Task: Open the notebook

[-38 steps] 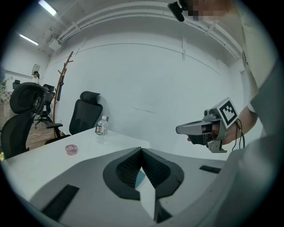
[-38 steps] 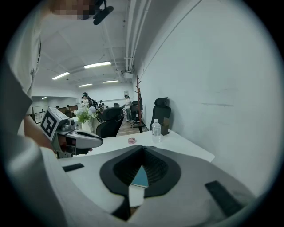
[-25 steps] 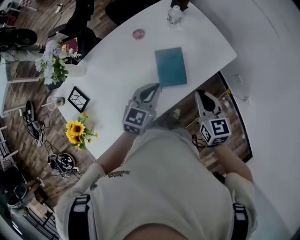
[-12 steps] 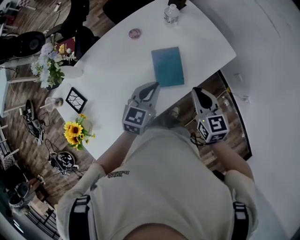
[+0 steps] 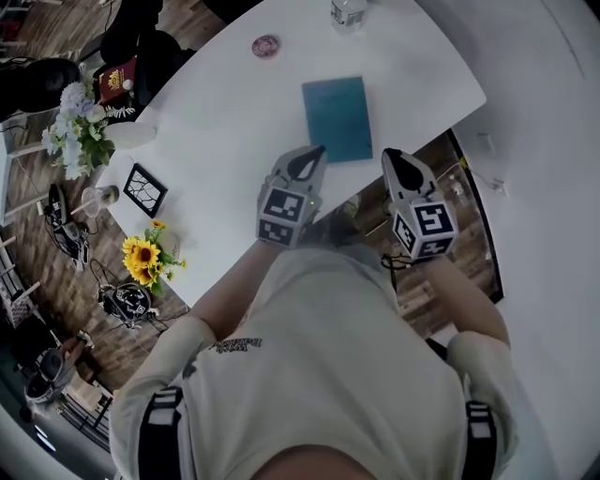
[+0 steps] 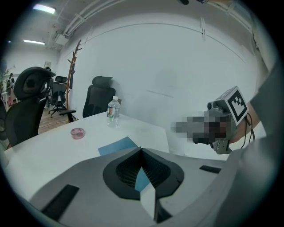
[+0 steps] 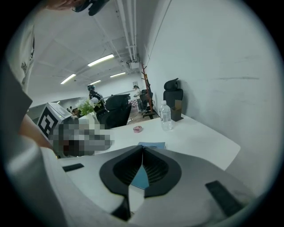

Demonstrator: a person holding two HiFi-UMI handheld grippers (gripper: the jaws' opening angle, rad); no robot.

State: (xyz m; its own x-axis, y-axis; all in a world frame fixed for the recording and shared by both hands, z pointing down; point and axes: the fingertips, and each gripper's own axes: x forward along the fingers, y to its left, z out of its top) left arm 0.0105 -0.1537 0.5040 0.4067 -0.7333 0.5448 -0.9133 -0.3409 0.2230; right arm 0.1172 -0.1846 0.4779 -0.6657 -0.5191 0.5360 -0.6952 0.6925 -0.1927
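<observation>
A closed teal notebook (image 5: 337, 119) lies flat on the white table (image 5: 225, 122), near its front right edge. It also shows in the left gripper view as the notebook (image 6: 116, 145) and in the right gripper view as the notebook (image 7: 153, 145). My left gripper (image 5: 316, 150) hovers just short of the notebook's near left corner, its jaws shut with nothing between them (image 6: 142, 150). My right gripper (image 5: 392, 154) hangs off the table's edge, to the right of the notebook's near corner. It is shut and empty too (image 7: 142, 149).
A water bottle (image 5: 347, 11) and a small pink round dish (image 5: 265, 46) stand beyond the notebook. To the left are a vase of pale flowers (image 5: 73, 131), a framed picture (image 5: 144, 189) and sunflowers (image 5: 141, 255). Office chairs (image 6: 100, 95) stand behind the table; a white wall lies on the right.
Both grippers have moved forward and down toward the notebook's near edge. The jaws stay shut and the notebook has not been touched.
</observation>
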